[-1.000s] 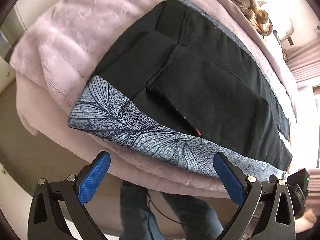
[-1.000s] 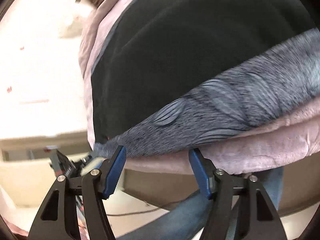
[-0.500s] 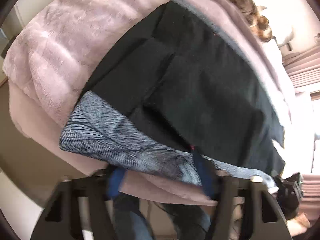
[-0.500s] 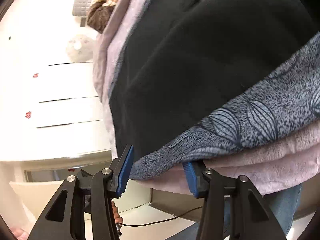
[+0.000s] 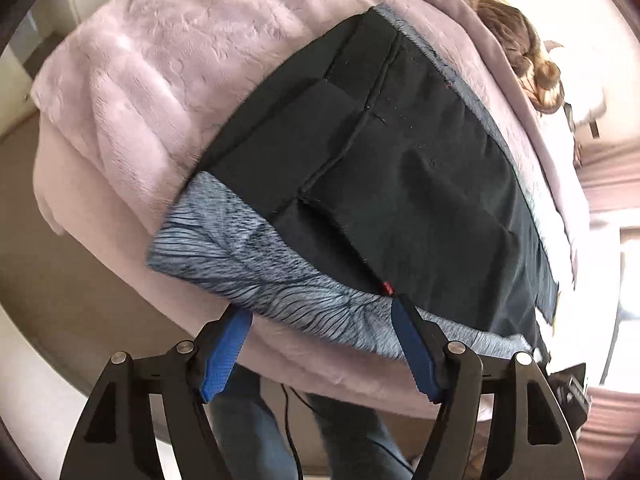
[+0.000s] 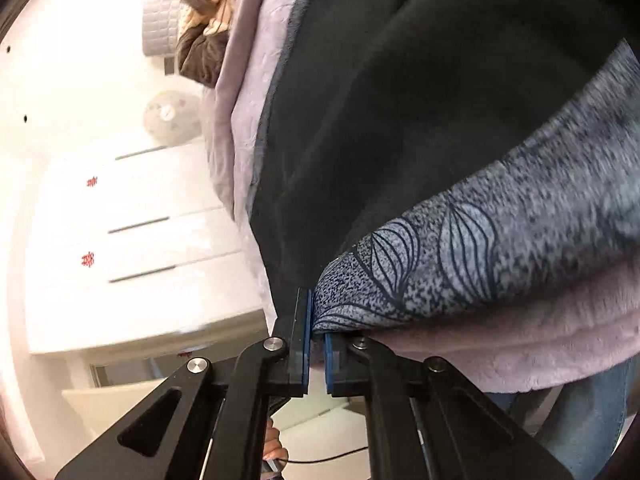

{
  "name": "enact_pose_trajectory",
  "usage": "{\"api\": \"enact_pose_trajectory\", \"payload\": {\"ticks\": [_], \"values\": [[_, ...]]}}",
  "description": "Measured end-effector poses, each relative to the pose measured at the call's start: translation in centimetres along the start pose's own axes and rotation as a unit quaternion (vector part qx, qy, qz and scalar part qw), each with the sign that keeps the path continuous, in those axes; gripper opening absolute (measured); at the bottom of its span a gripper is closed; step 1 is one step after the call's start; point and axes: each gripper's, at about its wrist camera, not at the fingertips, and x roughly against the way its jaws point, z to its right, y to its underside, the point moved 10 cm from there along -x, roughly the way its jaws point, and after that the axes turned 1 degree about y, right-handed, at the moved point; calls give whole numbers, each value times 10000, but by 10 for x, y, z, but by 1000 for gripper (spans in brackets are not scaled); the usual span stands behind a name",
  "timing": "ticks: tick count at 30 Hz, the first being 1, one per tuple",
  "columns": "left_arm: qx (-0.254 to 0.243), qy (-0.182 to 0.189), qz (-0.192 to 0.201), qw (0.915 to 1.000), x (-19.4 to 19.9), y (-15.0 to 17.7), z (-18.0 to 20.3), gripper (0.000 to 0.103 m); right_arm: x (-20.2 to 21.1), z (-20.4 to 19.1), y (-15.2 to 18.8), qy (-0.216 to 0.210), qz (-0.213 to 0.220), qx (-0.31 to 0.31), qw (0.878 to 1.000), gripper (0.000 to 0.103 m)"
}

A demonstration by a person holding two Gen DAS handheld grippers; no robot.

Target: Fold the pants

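Pink fleece blanket (image 5: 152, 92) covers the bed. At its near edge, the right gripper (image 6: 316, 344) has just closed, pinching the corner of the patterned grey cloth (image 6: 500, 248). The left gripper (image 5: 320, 348), reopening, stands apart over that cloth's edge. Farther on, the black pants (image 5: 420, 184) lie flat on it.

One black pants (image 5: 400, 184), one grey leaf-print cloth (image 5: 256, 268), one pink blanket (image 5: 160, 92), two tongs (image 5: 320, 356) (image 6: 316, 344).

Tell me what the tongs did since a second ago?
The right tongs have just been closing and now pinch the corner of the pants. The left tongs squeezed in, then have just been opening again, holding nothing. The pants stayed flat on the pink blanket.
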Motion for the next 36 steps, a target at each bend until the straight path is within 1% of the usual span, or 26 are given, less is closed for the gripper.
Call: {"api": "enact_pose_trajectory", "payload": {"ticks": [2, 3, 4, 5, 6, 7, 9, 11, 14, 16, 18, 20, 21, 22, 23, 24, 25, 27, 28, 29, 30, 31, 33, 35, 36], "values": [[132, -136, 4, 9998, -12, -3, -1, 71, -4, -4, 0, 97, -130, 8, 9999, 6], [214, -170, 3, 9996, -15, -3, -3, 65, -8, -1, -1, 167, -187, 0, 9997, 6], [284, -252, -12, 9993, -18, -2, -7, 39, -9, 2, -1, 253, -222, -2, 9994, 6], [308, -334, -60, 9989, -20, -2, -11, 19, -5, 8, -5, 353, -253, -2, 9991, 6], [334, -304, -63, 9990, -20, -2, -10, 19, -6, 10, -5, 429, -273, 17, 9987, 6], [386, -283, 13, 9989, -15, -5, -9, 16, -8, 5, -10, 457, -273, 87, 9985, 5], [199, -279, 180, 9993, 1, -10, 4, 14, -6, -10, -16, 486, -243, 320, 9980, 5], [-4, -235, 348, 9991, 18, -20, 22, 14, -1, -32, -25, 444, -195, 594, 9971, 5], [-186, -116, 514, 9984, 32, -44, 49, 14, 1, -70, -52, 346, -152, 1004, 9942, 5], [-382, -50, 662, 9971, 35, -71, 74, 14, -2, -94, -74, 325, -166, 1269, 9912, 5], [-546, -21, 805, 9953, 29, -98, 94, 14, -10, -114, -100, 336, -210, 1529, 9874, 4], [-801, -93, 1047, 9912, 18, -135, 115, 14, -23, -127, -127, 451, -341, 1738, 9832, 4], [-841, -110, 1127, 9900, 13, -147, 122, 15, -35, -130, -147, 569, -423, 1862, 9799, 5], [-900, -120, 1226, 9883, 6, -162, 128, 15, -42, -130, -158, 644, -470, 1924, 9781, 5], [-979, -209, 1301, 9864, -7, -183, 136, 17, -54, -129, -175, 717, -539, 1945, 9768, 5], [-1025, -260, 1343, 9853, -19, -196, 143, 17, -67, -125, -195, 823, -595, 1946, 9756, 5], [-1105, -326, 1402, 9834, -30, -211, 147, 19, -82, -127, -206, 898, -640, 1941, 9748, 5], [-1240, -539, 1515, 9792, -44, -228, 152, 30, -103, -115, -232, 1134, -718, 1940, 9718, 5], [-1295, -793, 1577, 9757, -59, -240, 151, 45, -116, -106, -243, 1270, -800, 1942, 9694, 8], [-1286, -981, 1609, 9736, -66, -245, 146, 67, -122, -99, -246, 1345, -850, 1929, 9682, 8], [-1236, -1211, 1634, 9713, -74, -251, 141, 74, -134, -92, -253, 1471, -897, 1886, 9668, 8], [-1150, -1349, 1641, 9704, -83, -257, 133, 75, -142, -85, -258, 1524, -914, 1815, 9672, 8], [-984, -1403, 1650, 9713, -85, -262, 123, 75, -142, -77, -262, 1402, -871, 1596, 9733, 9], [-934, -1396, 1673, 9715, -73, -262, 121, 75, -136, -83, -265, 1287, -792, 1466, 9776, 15], [-957, -1412, 1689, 9708, -67, -260, 122, 75, -128, -89, -265, 1284, -698, 1551, 9770, 35]]}}
